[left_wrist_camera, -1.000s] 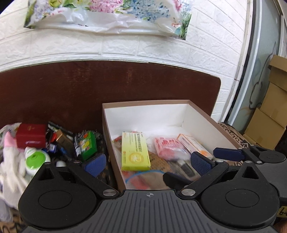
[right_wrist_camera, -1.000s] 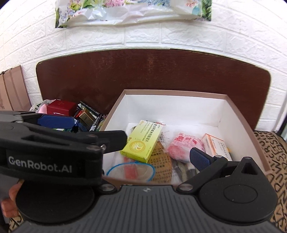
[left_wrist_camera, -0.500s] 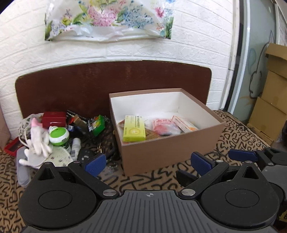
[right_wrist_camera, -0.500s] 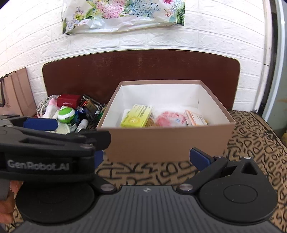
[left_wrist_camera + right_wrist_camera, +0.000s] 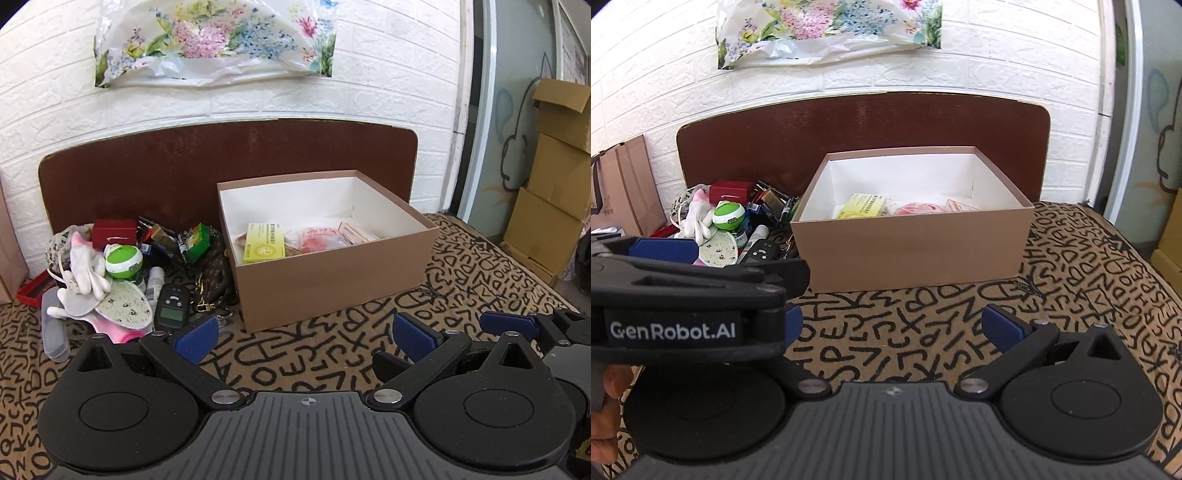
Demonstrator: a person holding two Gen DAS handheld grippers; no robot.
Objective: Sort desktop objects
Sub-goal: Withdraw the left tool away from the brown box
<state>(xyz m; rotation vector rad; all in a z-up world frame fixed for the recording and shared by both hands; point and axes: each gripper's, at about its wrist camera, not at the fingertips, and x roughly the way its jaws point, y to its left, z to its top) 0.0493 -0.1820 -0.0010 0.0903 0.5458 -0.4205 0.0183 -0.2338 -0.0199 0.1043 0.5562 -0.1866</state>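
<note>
Blue-padded and black, the left gripper hovers nearest the lens with its jaws spread wide and nothing between them; the right gripper is likewise spread wide and empty, just to the right of it. Both hang above the tan tabletop cloth printed with black letters, on the near side of the brown cardboard box with a white lining and apart from it.

Inside that box lie a yellow medicine carton, a clear packet with pink contents and a pale orange-edged carton, so by my reading part of the sorting is done.

Left of the box, a crowded heap waits on the cloth: a black handheld device with a grey screen at the near edge, a floral fabric pad, a white glove, a green-and-white round gadget, a small white bottle and a dark monogrammed pouch with a gold chain touching the box's left wall. Further back in the heap are a green carton and a red box, close to the dark brown board that leans against the white brick wall behind the box.

I judge most of the work remains: the heap looks larger than what the box holds, and neither gripper has committed to a piece.
</note>
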